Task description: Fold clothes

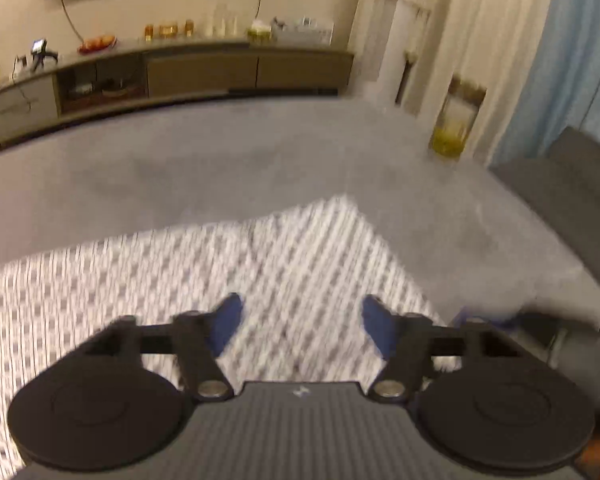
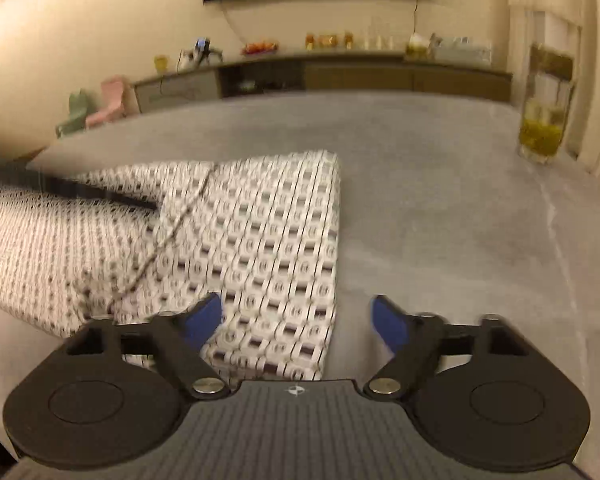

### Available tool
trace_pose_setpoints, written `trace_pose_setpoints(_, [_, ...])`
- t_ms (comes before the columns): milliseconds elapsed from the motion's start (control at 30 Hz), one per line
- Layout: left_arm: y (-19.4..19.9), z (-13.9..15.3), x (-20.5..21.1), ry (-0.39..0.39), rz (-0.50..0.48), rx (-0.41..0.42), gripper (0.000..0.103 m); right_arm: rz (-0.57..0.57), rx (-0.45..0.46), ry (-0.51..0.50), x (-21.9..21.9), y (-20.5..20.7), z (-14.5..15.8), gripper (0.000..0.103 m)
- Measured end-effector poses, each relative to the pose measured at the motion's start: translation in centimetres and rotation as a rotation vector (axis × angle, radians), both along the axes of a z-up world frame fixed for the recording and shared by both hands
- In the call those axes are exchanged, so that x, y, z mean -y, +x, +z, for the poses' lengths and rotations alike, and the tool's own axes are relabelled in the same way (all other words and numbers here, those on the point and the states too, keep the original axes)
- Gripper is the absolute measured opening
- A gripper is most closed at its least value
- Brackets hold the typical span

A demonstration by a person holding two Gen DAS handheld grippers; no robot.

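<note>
Now both tongs, left tongs (image 1: 300, 320) and right tongs (image 2: 296, 320), hang apart and empty over the patterned garment (image 2: 260, 248); the right should pinch its near right edge squarely on the grey table (image 2: 440, 220).

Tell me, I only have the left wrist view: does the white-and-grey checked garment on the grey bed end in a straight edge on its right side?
Observer: Yes, the white-and-grey checked garment ends in a straight folded edge.
Operator: Where is my other gripper?
Observer: The right gripper is open, straddling that edge near its closest corner.
Operator: Anything left of the bed?
Observer: A pink and a green stool stand by the wall.
</note>
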State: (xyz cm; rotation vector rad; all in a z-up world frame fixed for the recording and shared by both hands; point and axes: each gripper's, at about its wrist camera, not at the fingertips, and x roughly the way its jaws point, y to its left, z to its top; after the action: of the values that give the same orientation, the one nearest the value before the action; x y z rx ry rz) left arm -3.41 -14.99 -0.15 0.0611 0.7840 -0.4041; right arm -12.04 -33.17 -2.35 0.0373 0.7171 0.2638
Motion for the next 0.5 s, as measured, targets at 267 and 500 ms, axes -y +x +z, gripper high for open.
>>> trace_pose_setpoints(267, [3.7, -1.6, 7.9, 0.19, -0.164, -0.074, 0.076, 0.181, 0.252, -0.041, -3.6, -3.1, 2.3, 0.012])
trace_pose_setpoints(500, [4.6, -2.7, 7.2, 0.167, -0.129, -0.09, 0.07, 0.063, 0.211, -0.077, -2.9, -1.9, 1.9, 0.03])
